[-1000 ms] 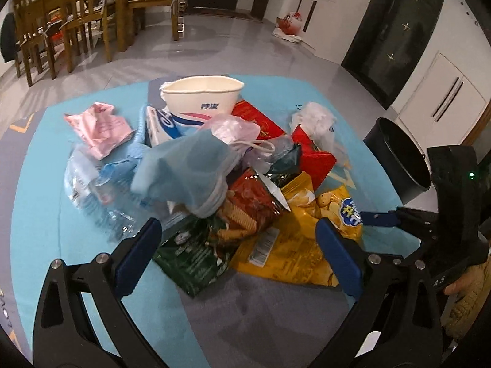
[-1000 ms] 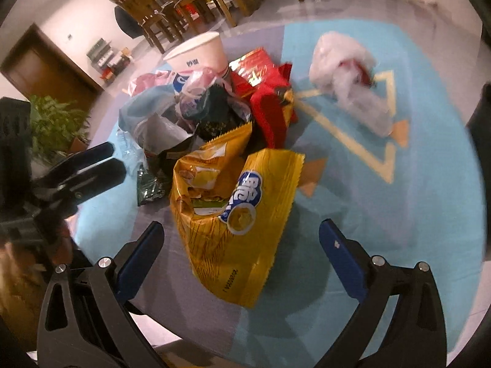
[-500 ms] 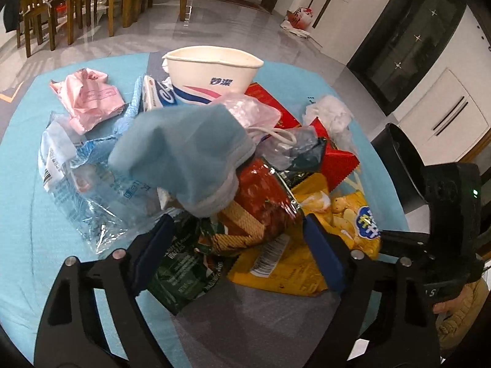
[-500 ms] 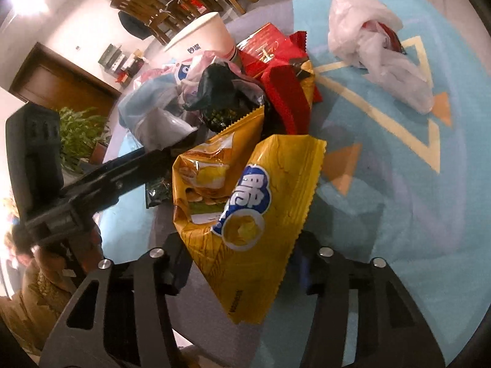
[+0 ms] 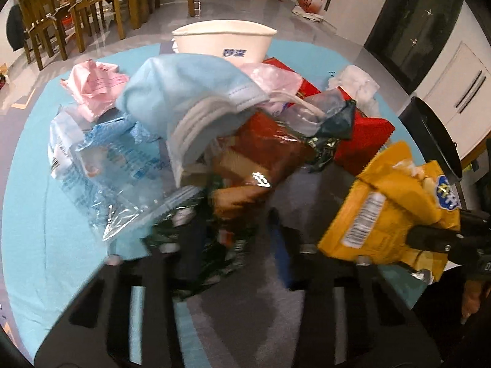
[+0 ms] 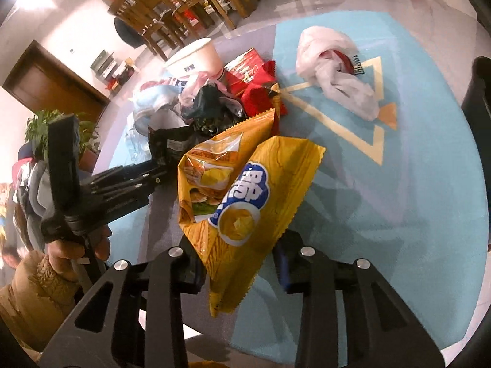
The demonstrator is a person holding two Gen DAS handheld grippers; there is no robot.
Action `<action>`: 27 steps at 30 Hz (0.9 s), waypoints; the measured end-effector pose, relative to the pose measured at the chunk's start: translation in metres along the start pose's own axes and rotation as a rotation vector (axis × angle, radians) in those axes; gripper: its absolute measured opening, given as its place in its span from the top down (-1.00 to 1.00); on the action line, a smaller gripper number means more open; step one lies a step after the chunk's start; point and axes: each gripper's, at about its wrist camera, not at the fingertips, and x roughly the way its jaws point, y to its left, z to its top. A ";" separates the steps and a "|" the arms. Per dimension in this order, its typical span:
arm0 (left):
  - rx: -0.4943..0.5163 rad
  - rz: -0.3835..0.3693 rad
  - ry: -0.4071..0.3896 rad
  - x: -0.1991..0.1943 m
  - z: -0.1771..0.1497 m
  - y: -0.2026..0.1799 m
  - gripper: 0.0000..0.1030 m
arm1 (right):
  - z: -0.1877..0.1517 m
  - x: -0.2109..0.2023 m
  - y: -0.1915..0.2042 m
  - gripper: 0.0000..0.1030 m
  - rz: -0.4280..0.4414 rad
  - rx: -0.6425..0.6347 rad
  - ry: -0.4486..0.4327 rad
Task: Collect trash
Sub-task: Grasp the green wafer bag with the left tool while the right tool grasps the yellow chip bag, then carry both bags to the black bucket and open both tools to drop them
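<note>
A pile of trash lies on a blue and grey mat (image 5: 27,214). My right gripper (image 6: 239,263) is shut on a yellow chip bag (image 6: 242,190) and holds it lifted; the bag also shows at the right of the left wrist view (image 5: 389,208). My left gripper (image 5: 233,242) is closed on a dark green wrapper (image 5: 221,245) at the near edge of the pile, blurred by motion. A blue face mask (image 5: 190,98), a red-brown snack bag (image 5: 264,147) and a white paper bowl (image 5: 224,43) lie behind it.
A black trash bin (image 5: 435,141) stands at the right beside the mat. A white plastic bag (image 6: 337,70) lies apart on the mat. A pink wrapper (image 5: 92,82) and a clear plastic bag (image 5: 92,168) lie left. Wooden chairs (image 5: 61,9) stand far behind.
Both grippers moved in and closed. The right one took the yellow chip bag and lifted it off the pile. The left one closed on the dark green wrapper.
</note>
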 end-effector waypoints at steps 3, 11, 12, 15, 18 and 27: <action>-0.027 -0.007 -0.003 -0.005 -0.005 0.005 0.49 | 0.000 -0.005 0.009 0.30 0.010 -0.020 -0.016; -0.036 -0.005 -0.075 -0.045 -0.029 0.003 0.61 | 0.001 -0.016 0.031 0.30 0.007 -0.072 -0.069; -0.058 -0.014 -0.097 -0.054 -0.032 0.003 0.61 | 0.000 -0.021 0.031 0.30 0.013 -0.077 -0.082; -0.098 0.005 -0.156 -0.071 -0.041 0.001 0.61 | 0.002 -0.033 0.035 0.30 0.021 -0.098 -0.126; -0.094 0.002 -0.202 -0.089 -0.044 -0.009 0.60 | 0.002 -0.048 0.039 0.30 0.037 -0.113 -0.175; -0.056 -0.026 -0.286 -0.112 -0.013 -0.053 0.60 | 0.017 -0.100 0.003 0.30 -0.079 -0.016 -0.394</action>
